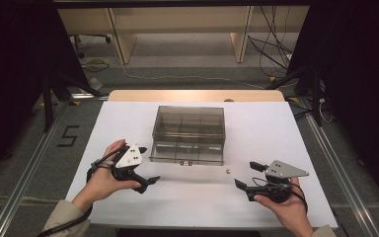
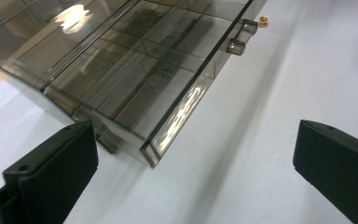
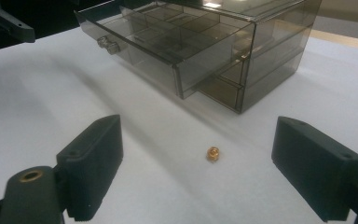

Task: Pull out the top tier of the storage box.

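**Operator:** Left hand-held black two-jaw gripper (image 1: 150,181), what is its status?

**Inspector:** Its jaws stand wide apart, with nothing between them. In the high view it sits at the near left of the white table sheet (image 1: 128,111), held in the person's left hand (image 1: 106,173), jaw tips directed toward the table centre. In the left gripper view the near corner of the pulled-out drawer (image 2: 149,98) lies ahead of the jaws, apart from both.

**Operator:** What is the position of the cabinet?

**Inspector:** The smoky transparent plastic drawer cabinet (image 1: 189,129) stands at the centre of the sheet. Its upper drawer is pulled out toward the person. Internal dividers split the drawer into compartments. Two small round knobs (image 2: 242,35) sit on the drawer front.

**Operator:** Where is the loose part?

**Inspector:** The small round brass-coloured nut (image 3: 213,153) lies on the sheet, just to the right of the drawer front and nearer to the person, touching neither the cabinet nor a gripper. In the left gripper view it shows beyond the knobs (image 2: 263,20).

**Operator:** What is the status of the right hand-held black two-jaw gripper (image 1: 246,174)?

**Inspector:** Its jaws are likewise spread wide and grasp nothing. It rests at the near right, held in the person's right hand (image 1: 286,202), a grey three-cornered plate (image 1: 286,170) on top. In the right gripper view the nut lies ahead of the jaws, roughly midway between them, clear of both.
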### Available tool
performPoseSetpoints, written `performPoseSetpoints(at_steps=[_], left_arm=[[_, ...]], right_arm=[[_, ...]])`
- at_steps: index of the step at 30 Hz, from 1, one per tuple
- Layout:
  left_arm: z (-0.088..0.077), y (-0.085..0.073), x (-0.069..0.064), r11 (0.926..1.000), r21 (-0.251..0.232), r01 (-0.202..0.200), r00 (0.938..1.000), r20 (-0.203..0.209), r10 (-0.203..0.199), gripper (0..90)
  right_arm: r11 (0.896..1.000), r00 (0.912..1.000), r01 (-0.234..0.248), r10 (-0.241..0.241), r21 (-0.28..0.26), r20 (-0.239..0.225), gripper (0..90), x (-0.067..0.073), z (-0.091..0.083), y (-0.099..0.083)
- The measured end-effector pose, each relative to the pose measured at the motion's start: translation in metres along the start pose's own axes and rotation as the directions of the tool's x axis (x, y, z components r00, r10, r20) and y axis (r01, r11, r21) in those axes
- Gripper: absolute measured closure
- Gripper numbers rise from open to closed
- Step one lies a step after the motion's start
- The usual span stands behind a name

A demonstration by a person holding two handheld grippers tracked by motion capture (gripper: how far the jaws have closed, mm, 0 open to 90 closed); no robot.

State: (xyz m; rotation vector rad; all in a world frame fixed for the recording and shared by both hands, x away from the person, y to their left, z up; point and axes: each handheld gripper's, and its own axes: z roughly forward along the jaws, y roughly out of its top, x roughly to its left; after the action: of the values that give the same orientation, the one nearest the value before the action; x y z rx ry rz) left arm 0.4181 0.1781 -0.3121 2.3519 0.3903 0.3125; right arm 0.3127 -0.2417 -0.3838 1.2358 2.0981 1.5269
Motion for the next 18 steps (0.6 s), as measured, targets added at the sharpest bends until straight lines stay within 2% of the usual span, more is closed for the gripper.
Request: performPoseSetpoints(at_steps=[6, 9, 12, 15, 18], left_arm=[[-0.002, -0.015, -0.004, 0.9975, -0.033, 0.062, 0.9981, -0.006, -0.062, 0.0], [-0.002, -0.022, -0.008, 0.9936, -0.057, 0.098, 0.995, -0.013, -0.099, 0.0], [-0.004, -0.028, -0.01, 0.988, -0.078, 0.133, 0.9906, -0.021, -0.135, 0.0], [-0.007, -0.033, -0.013, 0.9794, -0.102, 0.174, 0.9841, -0.019, -0.177, 0.0], [-0.008, -0.036, -0.015, 0.9809, -0.097, 0.169, 0.985, -0.021, -0.171, 0.0]], right_arm=[[1.0, 1.0, -0.001, 0.001, 0.001, 0.001, 17.2, 0.0, 0.0, 0.0], [1.0, 1.0, -0.002, 0.002, 0.002, 0.003, 17.2, -0.001, 0.0, 0.0], [1.0, 1.0, -0.003, 0.003, 0.003, 0.005, 17.2, -0.001, 0.0, 0.0], [1.0, 1.0, -0.004, 0.004, 0.004, 0.006, 17.2, -0.001, 0.001, 0.0], [1.0, 1.0, -0.005, 0.005, -0.001, 0.008, 17.2, -0.002, 0.001, 0.0]])
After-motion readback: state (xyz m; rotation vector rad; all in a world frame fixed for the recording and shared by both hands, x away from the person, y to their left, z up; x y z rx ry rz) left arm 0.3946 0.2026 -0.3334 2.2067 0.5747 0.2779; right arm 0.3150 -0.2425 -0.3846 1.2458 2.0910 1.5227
